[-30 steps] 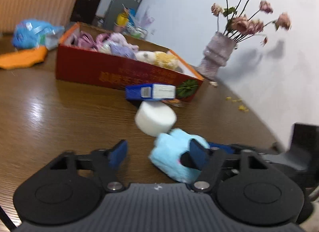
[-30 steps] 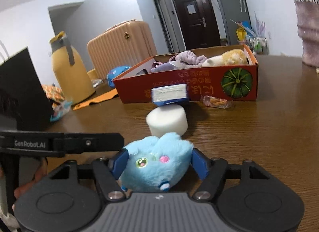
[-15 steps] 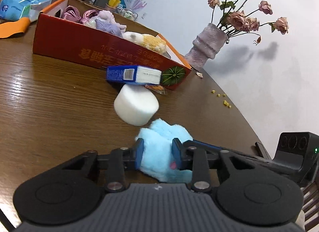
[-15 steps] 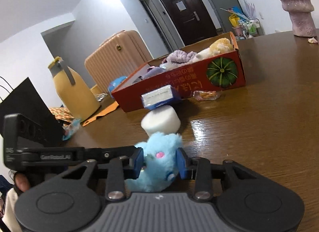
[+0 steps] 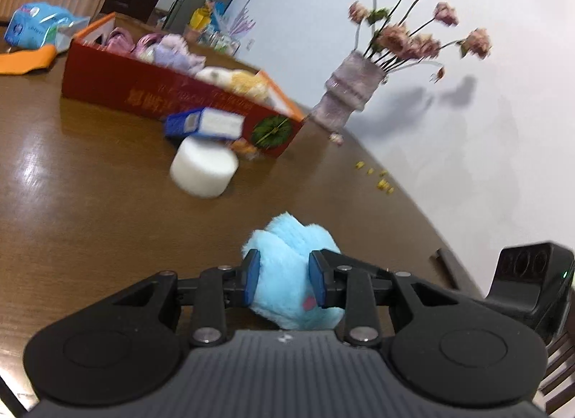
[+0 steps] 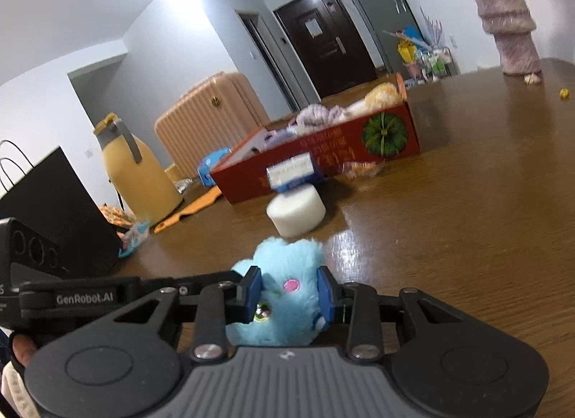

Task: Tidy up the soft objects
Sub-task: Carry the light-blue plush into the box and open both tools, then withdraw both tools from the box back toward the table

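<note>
A fluffy light-blue plush toy is squeezed by both grippers at once. My left gripper is shut on it from one side; my right gripper is shut on the same plush toy from the other, and the toy's pink and green eyes face it. The toy is held above the brown table. A red cardboard box further back holds several soft toys; it also shows in the right wrist view.
A white foam cylinder and a blue-and-white carton lie in front of the box. A vase of dried flowers stands by the wall. A yellow jug and black bag stand at the left.
Both grippers closed on the blue plush toy and lifted it off the table. The left gripper came in from the side and pinched it.
</note>
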Available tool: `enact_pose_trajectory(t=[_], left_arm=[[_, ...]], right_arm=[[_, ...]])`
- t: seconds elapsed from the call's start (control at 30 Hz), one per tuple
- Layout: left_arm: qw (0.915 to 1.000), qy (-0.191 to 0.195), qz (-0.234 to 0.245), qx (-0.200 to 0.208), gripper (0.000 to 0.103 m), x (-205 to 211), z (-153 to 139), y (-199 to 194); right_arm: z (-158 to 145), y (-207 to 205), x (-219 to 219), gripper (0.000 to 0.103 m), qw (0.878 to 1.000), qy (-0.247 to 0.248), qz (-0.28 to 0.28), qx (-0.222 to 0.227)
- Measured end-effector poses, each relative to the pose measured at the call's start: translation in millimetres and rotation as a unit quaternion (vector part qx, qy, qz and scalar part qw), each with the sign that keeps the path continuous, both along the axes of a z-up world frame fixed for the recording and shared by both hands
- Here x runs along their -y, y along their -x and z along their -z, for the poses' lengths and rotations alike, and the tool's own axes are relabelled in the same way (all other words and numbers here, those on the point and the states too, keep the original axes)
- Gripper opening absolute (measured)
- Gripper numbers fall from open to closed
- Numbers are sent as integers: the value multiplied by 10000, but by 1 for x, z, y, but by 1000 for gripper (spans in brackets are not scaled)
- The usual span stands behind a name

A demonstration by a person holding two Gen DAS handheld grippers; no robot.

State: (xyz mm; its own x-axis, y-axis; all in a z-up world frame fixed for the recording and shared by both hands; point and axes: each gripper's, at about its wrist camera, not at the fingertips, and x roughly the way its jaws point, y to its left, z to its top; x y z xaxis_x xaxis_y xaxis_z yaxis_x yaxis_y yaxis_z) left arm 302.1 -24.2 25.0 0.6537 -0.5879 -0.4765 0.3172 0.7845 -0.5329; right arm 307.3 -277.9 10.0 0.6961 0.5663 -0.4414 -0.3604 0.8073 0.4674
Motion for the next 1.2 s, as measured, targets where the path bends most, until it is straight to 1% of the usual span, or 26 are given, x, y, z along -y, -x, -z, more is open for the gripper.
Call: enact_pose_trajectory(t=[0.1,0.17,0.23,0.3,0.37,0.47,0.5,0.57,0.67,0.7,0.73,0.77,0.8,0.83,0.87,0.9,0.93,1.0,1.07,1.1,1.13,1.17,1.2], left_arm=[[9993,-61,68,352,30,6,-19,-8],[9985,-18,138,533,30,6,-35,-23],[9980,107,126,612,30,5,-52,-45],[9974,107,62,706,30,4,-66,-72],[9970,126,-27,764,30,1,-76,-104],[9969,268,-218,711,30,-13,-82,-160],[9971,263,-286,656,30,-18,-82,-180],[9981,230,-419,401,30,-27,-77,-219],[9978,-42,-656,12,30,-34,-59,-268],[9970,-121,-758,-126,31,-35,-49,-282],[9964,-143,-807,-228,37,-36,-40,-293],[9948,-290,-934,-281,37,-35,-32,-301],[9933,-430,-1041,-262,37,-36,-27,-306],[9937,-410,-1017,-226,37,-37,-21,-308],[9935,-442,-999,-325,37,-38,-17,-312],[9930,-561,-972,-372,38,-39,-17,-315],[9933,-620,-925,-316,39,-40,-18,-316],[9935,-661,-910,-186,42,-44,-24,-313],[9924,-733,-988,-83,45,-49,-32,-308],[9921,-773,-984,16,46,-50,-38,-304],[9922,-785,-959,122,47,-51,-42,-299],[9922,-797,-935,228,50,-52,-48,-292],[9921,-805,-906,315,52,-52,-53,-285]], right_arm=[[-17,-4,2,33,9998,57,94,145],[-32,-13,1,33,9991,198,139,349],[-50,-30,1,33,9980,216,228,540],[-64,-52,-2,33,9971,224,301,665],[-77,-87,-9,33,9959,317,324,788],[-88,-141,-23,33,9952,363,319,850],[-90,-162,-28,33,9953,377,306,835],[-87,-211,-41,33,9964,485,199,663],[-76,-274,-61,33,9965,788,-17,277],[-71,-294,-70,34,9948,1009,-113,86],[-64,-313,-80,34,9913,1281,-244,-173],[-56,-329,-89,34,9880,1464,-347,-361],[-48,-342,-96,34,9845,1618,-460,-502],[-40,-353,-102,33,9808,1786,-526,-589],[-35,-359,-106,33,9782,1897,-544,-649],[-29,-363,-109,33,9760,1971,-633,-670],[-25,-365,-111,32,9764,1927,-706,-670],[-22,-366,-111,33,9779,1849,-679,-702],[-22,-365,-112,37,9786,1836,-610,-703],[-23,-364,-112,40,9787,1857,-584,-656],[-25,-361,-111,47,9789,1874,-555,-596],[-27,-359,-109,51,9791,1884,-523,-557],[-30,-357,-105,58,9796,1892,-458,-503]])
